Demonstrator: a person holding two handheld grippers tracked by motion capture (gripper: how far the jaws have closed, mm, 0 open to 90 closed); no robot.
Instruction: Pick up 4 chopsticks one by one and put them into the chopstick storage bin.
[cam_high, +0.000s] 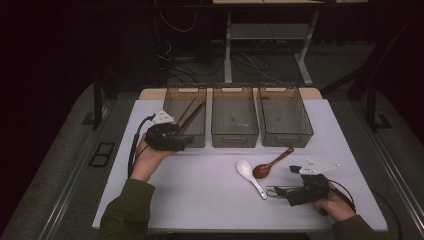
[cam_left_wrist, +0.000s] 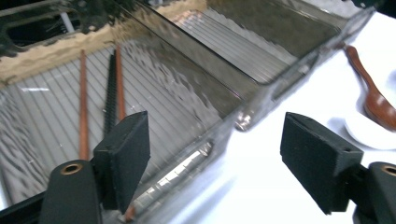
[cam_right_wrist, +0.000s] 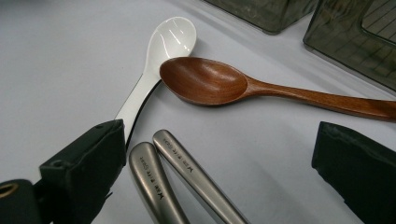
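Near the bench's (cam_high: 200, 195) front edge, the right gripper (cam_high: 280, 192) has its jaws released around two metal handles (cam_right_wrist: 173, 182). Beyond lie a white spoon (cam_high: 248, 172) and a wooden spoon (cam_high: 270, 164). Farther left, the left gripper (cam_high: 186, 141) hangs with jaws released over the left bin (cam_high: 186, 117) that contains chopsticks (cam_left_wrist: 84, 107).

Olive-green sleeves (cam_high: 125, 212); black grippers (cam_high: 167, 137) with grey three-cornered plates (cam_high: 316, 167); black cables (cam_high: 134, 145); square black pads (cam_left_wrist: 125, 154).
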